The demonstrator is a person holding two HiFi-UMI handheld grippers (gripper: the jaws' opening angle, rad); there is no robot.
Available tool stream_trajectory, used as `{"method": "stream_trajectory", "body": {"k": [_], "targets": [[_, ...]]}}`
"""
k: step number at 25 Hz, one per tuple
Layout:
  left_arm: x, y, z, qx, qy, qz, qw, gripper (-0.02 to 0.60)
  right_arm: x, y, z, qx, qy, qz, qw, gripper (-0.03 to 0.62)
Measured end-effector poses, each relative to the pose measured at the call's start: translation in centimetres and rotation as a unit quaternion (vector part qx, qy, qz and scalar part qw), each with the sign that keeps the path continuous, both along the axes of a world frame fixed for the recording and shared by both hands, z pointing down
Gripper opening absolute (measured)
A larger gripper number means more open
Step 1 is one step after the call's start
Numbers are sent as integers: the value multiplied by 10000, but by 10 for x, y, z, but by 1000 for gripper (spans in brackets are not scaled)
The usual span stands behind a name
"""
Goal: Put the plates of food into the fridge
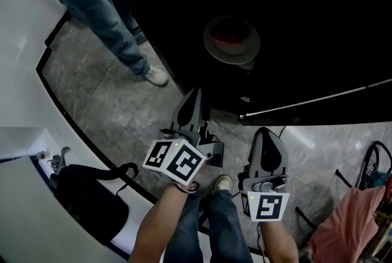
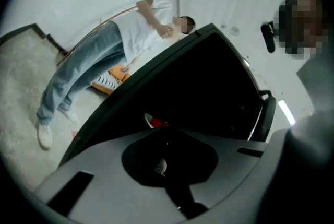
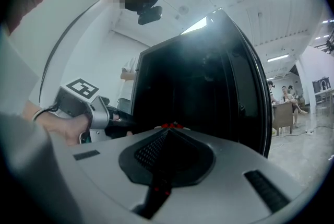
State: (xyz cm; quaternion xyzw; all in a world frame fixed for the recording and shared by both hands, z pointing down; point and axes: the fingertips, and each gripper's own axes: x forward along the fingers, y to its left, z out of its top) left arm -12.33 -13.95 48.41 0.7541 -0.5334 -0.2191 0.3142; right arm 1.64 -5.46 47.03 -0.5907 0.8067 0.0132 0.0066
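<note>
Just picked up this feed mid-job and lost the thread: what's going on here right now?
Someone holds a gripper in each hand, facing a black fridge. The left gripper and the right gripper are both shut and hold nothing. A plate of red food sits ahead of them in the dark, and neither gripper touches it. It is hard to tell whether it is already inside the fridge. A person in jeans stands nearby on the stone floor.

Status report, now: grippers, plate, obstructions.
Left gripper shut, right gripper shut. Round grey plate of red food ahead, at the tall black fridge, held by neither. Person in blue jeans stands beside the fridge.
</note>
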Motion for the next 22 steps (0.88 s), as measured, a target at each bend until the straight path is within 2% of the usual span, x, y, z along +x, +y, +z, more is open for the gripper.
{"method": "stream_trajectory", "body": {"k": [2, 4, 8, 11, 13, 14, 16, 22], "targets": [[1, 3, -9, 341, -780, -33, 9964, 6, -1, -2, 1, 6, 9, -17, 10000, 11], [2, 7, -18, 730, -1633, -117, 9838, 6, -2, -3, 3, 6, 54, -59, 10000, 11], [8, 17, -30, 1247, -2896, -261, 9486, 6, -9, -7, -1, 40, 48, -76, 10000, 11], [13, 23, -24, 1376, -3814, -154, 9140, 6, -13, -10, -2, 39, 34, -70, 10000, 11], [14, 25, -23, 1482, -4194, -52, 8956, 6, -15, -11, 1, 22, 101, -107, 9999, 11], [13, 26, -22, 1514, -4270, -47, 8915, 6, -17, -13, 1, 24, 101, -110, 9999, 11], [10, 27, -21, 1530, -4314, -50, 8891, 6, -21, -16, 1, 24, 71, -98, 9999, 11], [2, 28, -14, 1372, -4226, -18, 8959, 6, -34, -27, 7, 7, 173, -193, 9997, 11]]}}
